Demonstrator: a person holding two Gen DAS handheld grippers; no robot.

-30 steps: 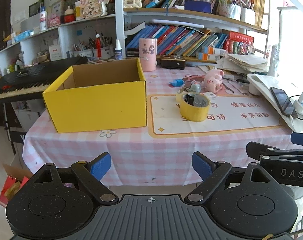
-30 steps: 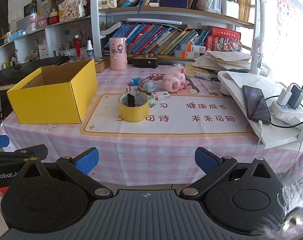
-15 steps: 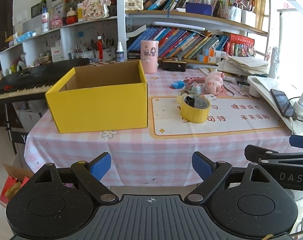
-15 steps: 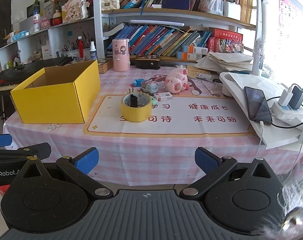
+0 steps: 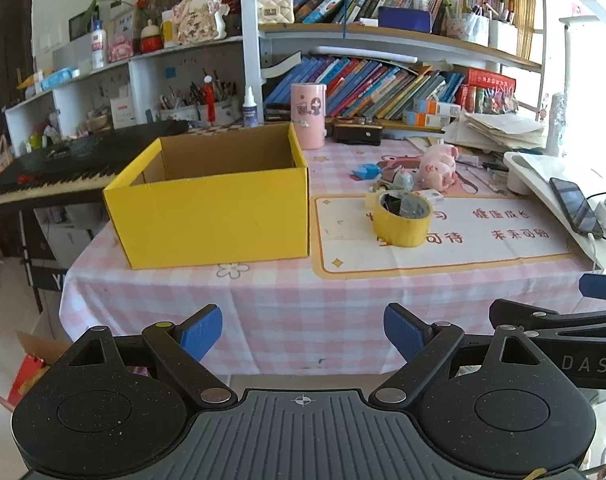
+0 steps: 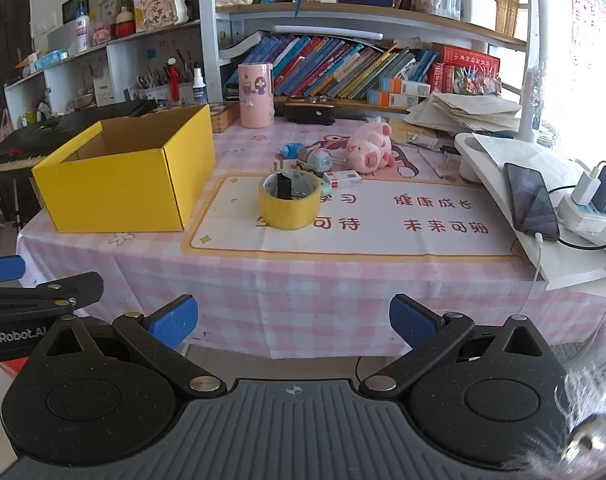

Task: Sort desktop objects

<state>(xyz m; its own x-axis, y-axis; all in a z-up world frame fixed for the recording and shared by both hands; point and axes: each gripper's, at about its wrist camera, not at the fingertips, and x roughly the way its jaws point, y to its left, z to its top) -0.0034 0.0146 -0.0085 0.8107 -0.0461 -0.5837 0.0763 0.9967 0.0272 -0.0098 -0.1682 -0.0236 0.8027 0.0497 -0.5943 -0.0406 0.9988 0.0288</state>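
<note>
An open yellow cardboard box [image 5: 219, 208] [image 6: 119, 184] sits on the left of the pink checked table, and it looks empty inside. A yellow tape roll [image 5: 403, 220] [image 6: 289, 202] stands on the desk mat with a black clip inside it. Behind it lie a pink plush pig [image 5: 437, 166] [image 6: 369, 148], a small toy car [image 6: 319, 160], a blue item [image 5: 365, 171] and a small white box [image 6: 341, 179]. My left gripper [image 5: 303, 330] and right gripper [image 6: 293, 320] both hang open in front of the table edge, holding nothing.
A pink cup [image 5: 309, 114], a black case [image 5: 357, 134], bookshelves and paper stacks line the back. A phone [image 6: 531, 200] lies on a white stand at the right, beside a power strip [image 6: 591, 216]. A keyboard piano [image 5: 51, 172] stands to the left.
Both grippers have risen and drawn a little nearer the table, so I see more of the table top; nothing on it has moved.
</note>
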